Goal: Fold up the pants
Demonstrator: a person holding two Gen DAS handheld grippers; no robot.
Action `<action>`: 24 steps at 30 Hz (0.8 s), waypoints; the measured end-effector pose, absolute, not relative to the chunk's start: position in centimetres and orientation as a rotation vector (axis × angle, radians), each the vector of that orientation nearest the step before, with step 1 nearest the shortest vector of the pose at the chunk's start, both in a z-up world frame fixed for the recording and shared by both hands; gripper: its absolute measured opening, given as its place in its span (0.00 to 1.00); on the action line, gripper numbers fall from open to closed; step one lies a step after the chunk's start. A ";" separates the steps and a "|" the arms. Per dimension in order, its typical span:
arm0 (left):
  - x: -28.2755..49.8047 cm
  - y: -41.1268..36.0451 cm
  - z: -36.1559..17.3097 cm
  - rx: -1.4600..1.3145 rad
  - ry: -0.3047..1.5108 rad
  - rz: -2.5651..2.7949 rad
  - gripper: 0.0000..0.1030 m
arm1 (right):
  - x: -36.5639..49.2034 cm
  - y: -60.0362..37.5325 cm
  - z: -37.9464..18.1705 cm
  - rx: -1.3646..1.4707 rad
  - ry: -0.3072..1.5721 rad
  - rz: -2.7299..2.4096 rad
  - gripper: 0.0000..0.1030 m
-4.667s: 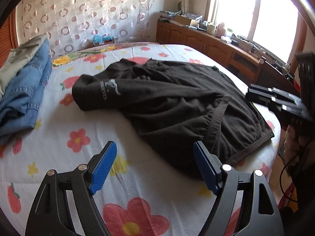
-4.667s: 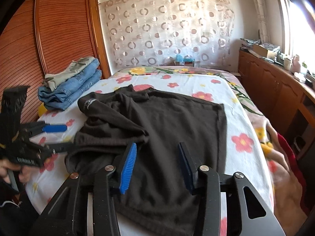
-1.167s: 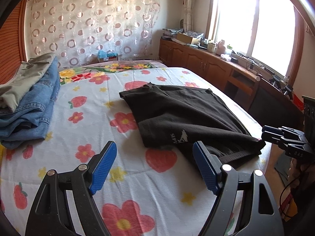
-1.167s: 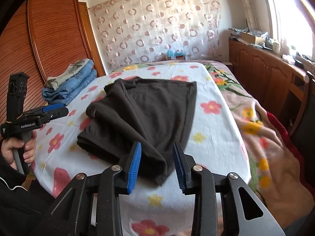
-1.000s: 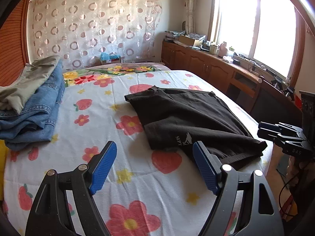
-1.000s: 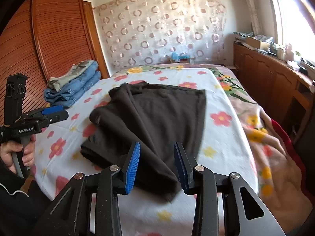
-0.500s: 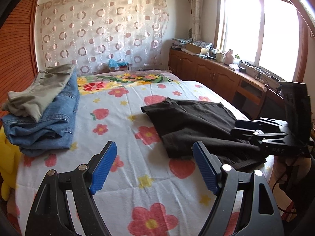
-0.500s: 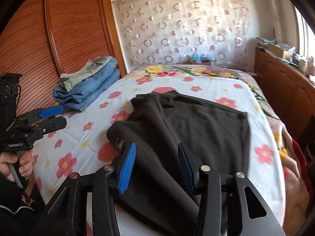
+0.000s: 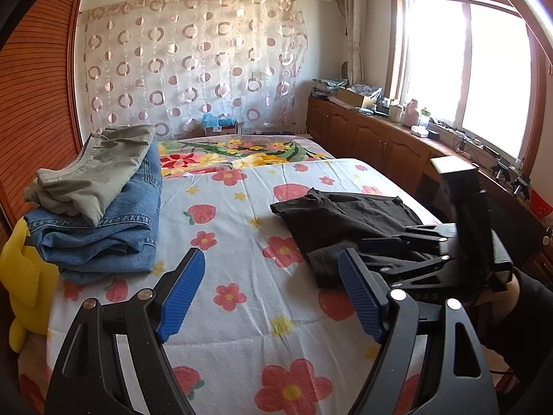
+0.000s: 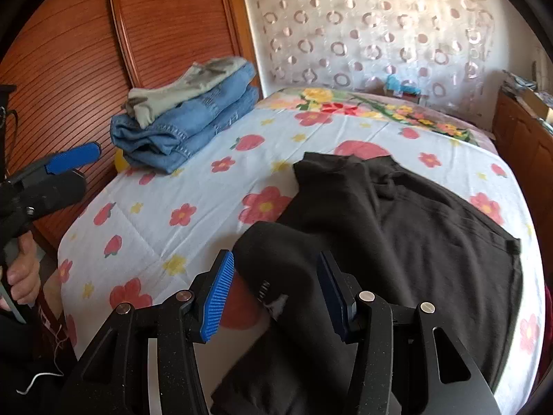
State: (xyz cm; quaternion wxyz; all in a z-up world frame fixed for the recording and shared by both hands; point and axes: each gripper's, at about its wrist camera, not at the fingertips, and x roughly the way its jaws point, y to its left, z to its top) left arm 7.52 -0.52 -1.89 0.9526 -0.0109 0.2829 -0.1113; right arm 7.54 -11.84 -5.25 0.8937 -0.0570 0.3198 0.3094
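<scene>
**Both grippers angled down, jaws apart**

The left gripper (image 9: 269,294) tilts downward with its jaws spread wide and nothing between them. In the right wrist view the hand (image 10: 20,276) that holds it is wrapped around the handle. The right gripper (image 10: 273,290) also tilts downward; its jaws have just been opening and stand parted, their blue pads (image 10: 217,294) pressing on nothing. A dark sleeve (image 9: 532,301) shows behind it.

The left tool (image 9: 269,294) hovers wide open over the floral bedsheet (image 9: 242,276), black pants (image 9: 338,218) just beyond.
</scene>
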 end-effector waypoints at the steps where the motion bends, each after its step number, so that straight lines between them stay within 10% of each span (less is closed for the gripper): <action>1: 7.5 -0.4 -1.9 -0.023 0.574 -0.226 0.78 | 7.9 -11.4 -5.4 -0.127 0.669 0.645 0.50; 11: 7.6 -0.2 -1.8 -0.031 0.578 -0.225 0.78 | 10.5 -8.4 -6.9 -0.190 0.744 0.621 0.50; 16: 7.5 -0.3 -2.1 -0.030 0.585 -0.230 0.78 | 10.3 -8.8 -6.9 -0.172 0.728 0.607 0.08; 24: 8.1 -1.7 -2.9 -0.014 0.607 -0.262 0.78 | 9.4 -12.2 -3.2 -0.129 0.622 0.617 0.06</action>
